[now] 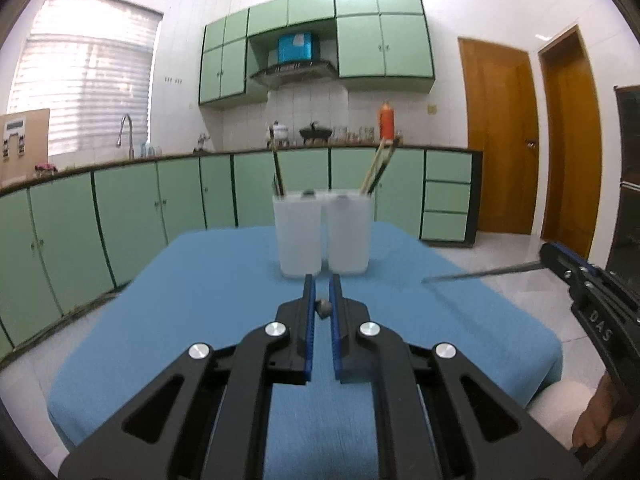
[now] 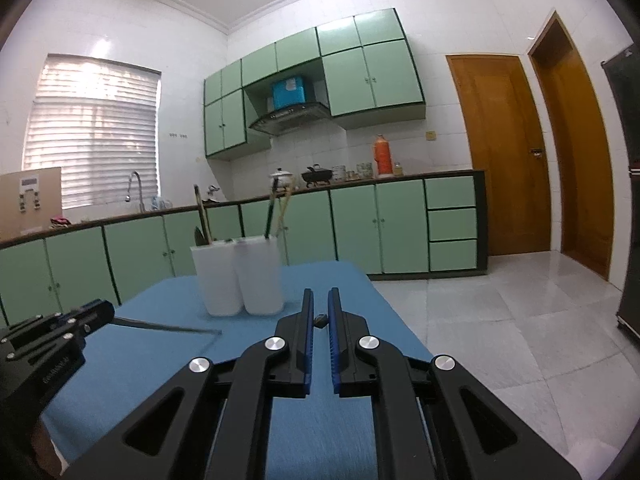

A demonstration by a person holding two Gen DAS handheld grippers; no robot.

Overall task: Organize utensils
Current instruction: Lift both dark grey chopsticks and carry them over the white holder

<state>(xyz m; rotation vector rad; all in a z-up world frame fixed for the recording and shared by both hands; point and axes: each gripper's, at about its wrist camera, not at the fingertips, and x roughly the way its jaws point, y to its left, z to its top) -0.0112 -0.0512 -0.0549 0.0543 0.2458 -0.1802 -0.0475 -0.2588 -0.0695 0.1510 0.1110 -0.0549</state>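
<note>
Two frosted white holders stand side by side on the blue tablecloth (image 1: pixel 200 300). The left holder (image 1: pixel 298 236) has a dark utensil standing in it. The right holder (image 1: pixel 349 234) has pale and dark chopsticks. My left gripper (image 1: pixel 322 284) is shut on a thin dark chopstick, seen end-on (image 1: pixel 322 307); from the right wrist view it juts sideways (image 2: pixel 168 326) from the left gripper (image 2: pixel 105 312). My right gripper (image 2: pixel 319 298) is shut on another thin stick (image 2: pixel 320 321), seen from the left wrist view as a long dark rod (image 1: pixel 480 272). Both holders (image 2: pixel 240 276) stand just beyond.
Green cabinets (image 1: pixel 120 216) and a counter with a sink tap (image 1: pixel 126 134), pots and an orange flask (image 1: pixel 386 122) run behind the table. Wooden doors (image 1: pixel 504 152) are at the right. White tiled floor (image 2: pixel 500 320) lies right of the table.
</note>
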